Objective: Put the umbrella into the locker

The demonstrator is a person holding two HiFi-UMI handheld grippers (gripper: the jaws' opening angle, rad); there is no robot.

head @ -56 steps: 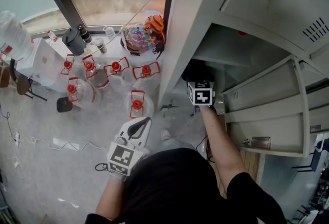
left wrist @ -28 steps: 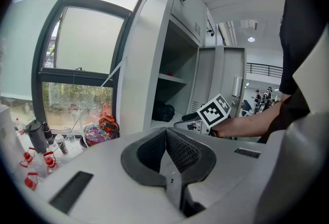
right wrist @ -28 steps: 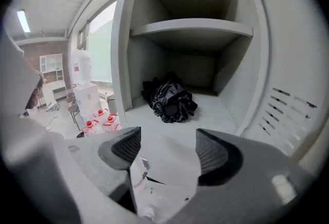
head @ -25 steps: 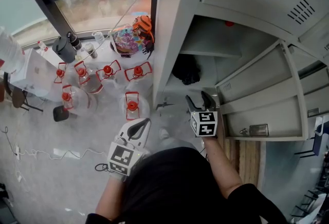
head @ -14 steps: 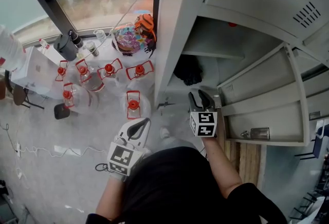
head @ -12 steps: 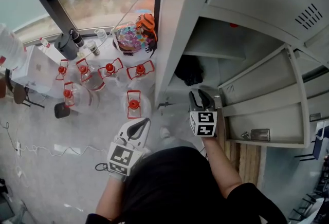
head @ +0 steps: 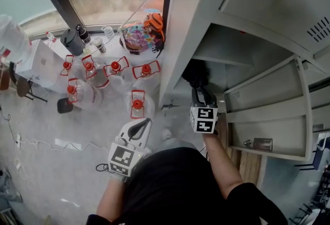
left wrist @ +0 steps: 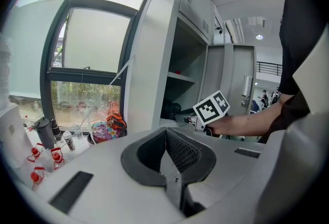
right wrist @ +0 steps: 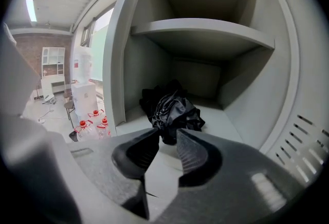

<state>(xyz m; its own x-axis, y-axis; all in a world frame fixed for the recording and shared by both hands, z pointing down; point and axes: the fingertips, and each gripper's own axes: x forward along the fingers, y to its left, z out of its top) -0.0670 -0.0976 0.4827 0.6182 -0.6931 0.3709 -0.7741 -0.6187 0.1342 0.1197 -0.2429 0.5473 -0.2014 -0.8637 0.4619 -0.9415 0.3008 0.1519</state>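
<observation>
- One idle tool at the left: the left gripper [head: 142,126] hangs outside the locker [head: 178,33], jaws pressed together on nothing.
- Umbrella [right wrist: 172,107]: a black bundle lying on the compartment floor, so the main step looks done.
- Right gripper [head: 200,96]: at the compartment mouth, jaws just narrowed to a slit, empty, the umbrella beyond its tips.
- Probably left: shutting the door [head: 263,92].

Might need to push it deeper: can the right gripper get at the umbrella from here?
Probably yes. The black umbrella lies on the floor of the open locker compartment straight ahead of the right gripper, with nothing in the way. Its fingers have just been closing and hold nothing.
</observation>
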